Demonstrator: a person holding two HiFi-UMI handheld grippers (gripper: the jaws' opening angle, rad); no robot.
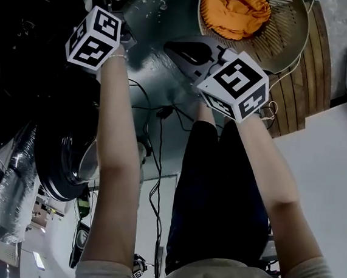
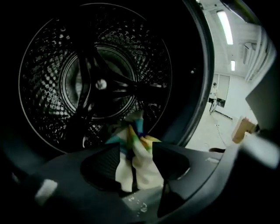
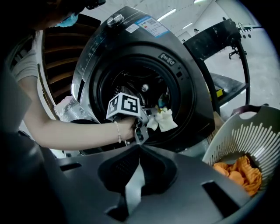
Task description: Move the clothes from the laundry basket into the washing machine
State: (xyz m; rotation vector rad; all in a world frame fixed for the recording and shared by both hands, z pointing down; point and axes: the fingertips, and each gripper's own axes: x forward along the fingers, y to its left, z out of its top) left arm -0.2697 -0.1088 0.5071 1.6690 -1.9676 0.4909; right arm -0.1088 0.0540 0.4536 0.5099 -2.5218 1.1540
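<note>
My left gripper (image 2: 131, 149) is at the mouth of the washing machine (image 3: 175, 57), facing the perforated drum (image 2: 52, 87). It is shut on a cream cloth with green, yellow and blue patches (image 2: 139, 164), which fills the gap between the jaws and hangs from them (image 3: 164, 120). My right gripper (image 3: 139, 146) is shut and empty, held back from the machine and beside the white laundry basket (image 3: 245, 140). Orange clothes (image 1: 234, 13) lie in the basket (image 1: 294, 31).
The machine's round door (image 1: 67, 162) stands open at the left. Black cables (image 1: 161, 113) run over the floor between machine and basket. A wooden slatted panel (image 1: 300, 86) lies under the basket. A foil-wrapped hose (image 3: 65, 109) sits left of the machine.
</note>
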